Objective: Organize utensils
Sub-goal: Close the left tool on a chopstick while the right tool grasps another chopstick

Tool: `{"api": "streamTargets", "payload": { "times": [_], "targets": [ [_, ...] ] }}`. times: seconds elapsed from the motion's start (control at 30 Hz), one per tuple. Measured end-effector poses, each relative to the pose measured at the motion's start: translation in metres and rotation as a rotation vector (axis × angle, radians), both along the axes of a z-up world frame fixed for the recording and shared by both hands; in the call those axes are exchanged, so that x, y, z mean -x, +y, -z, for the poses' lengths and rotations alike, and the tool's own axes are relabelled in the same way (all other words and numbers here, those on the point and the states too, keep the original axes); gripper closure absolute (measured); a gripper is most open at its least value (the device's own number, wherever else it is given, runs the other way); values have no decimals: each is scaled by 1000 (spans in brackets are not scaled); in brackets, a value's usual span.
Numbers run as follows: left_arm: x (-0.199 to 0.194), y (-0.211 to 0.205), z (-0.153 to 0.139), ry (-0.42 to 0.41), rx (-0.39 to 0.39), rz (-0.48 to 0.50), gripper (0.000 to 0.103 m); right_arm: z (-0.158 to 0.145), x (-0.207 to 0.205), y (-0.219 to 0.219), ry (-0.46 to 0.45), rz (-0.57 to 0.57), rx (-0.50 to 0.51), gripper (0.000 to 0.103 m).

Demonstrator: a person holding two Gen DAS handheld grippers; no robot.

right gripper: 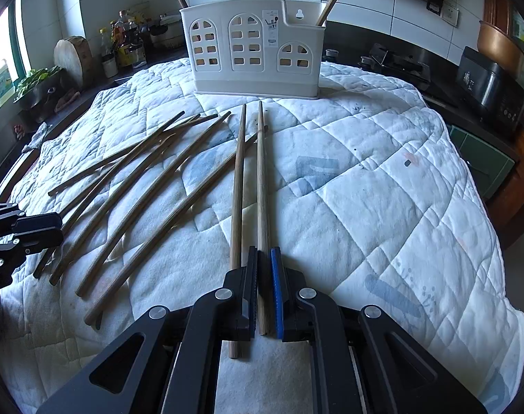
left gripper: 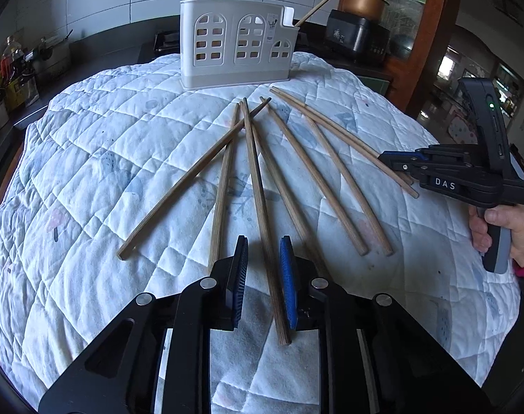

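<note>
1. While its jaws stand partly open, the left gripper (left gripper: 262, 245) straddles one long wooden chopstick (left gripper: 262, 207) on the white quilted cloth (left gripper: 89, 158), gripping nothing.
2. The right gripper (right gripper: 263, 253) is clamped narrow on another chopstick (right gripper: 262, 179).
3. Seven chopsticks lie on the cloth; two stand in the white plastic windowed holder (right gripper: 251, 48).

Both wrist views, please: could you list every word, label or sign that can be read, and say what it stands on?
"DAS": white letters on the right gripper, seen from the left wrist view.
Sticker on the white utensil holder: small print and a drawing, too small to read.
Bottle labels on the counter: blurred, unreadable.
Black appliance: markings too small to read.
</note>
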State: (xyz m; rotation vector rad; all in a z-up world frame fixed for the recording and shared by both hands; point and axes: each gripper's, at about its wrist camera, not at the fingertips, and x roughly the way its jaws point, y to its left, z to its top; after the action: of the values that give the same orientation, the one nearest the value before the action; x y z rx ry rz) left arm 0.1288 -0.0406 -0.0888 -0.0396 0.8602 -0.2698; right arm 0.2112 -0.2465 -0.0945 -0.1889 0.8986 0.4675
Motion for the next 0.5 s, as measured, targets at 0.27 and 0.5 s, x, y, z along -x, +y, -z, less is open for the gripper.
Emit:
{"api": "streamTargets", "payload": {
  "times": [0.27, 0.5],
  "targets": [
    [-4, -9, 6, 26, -36, -1, 84, 0, 1, 0, -6, 5, 7, 95],
    [-4, -10, 0, 23, -38, 12, 97, -4, 5, 0, -24, 24, 7, 95]
  ]
}}
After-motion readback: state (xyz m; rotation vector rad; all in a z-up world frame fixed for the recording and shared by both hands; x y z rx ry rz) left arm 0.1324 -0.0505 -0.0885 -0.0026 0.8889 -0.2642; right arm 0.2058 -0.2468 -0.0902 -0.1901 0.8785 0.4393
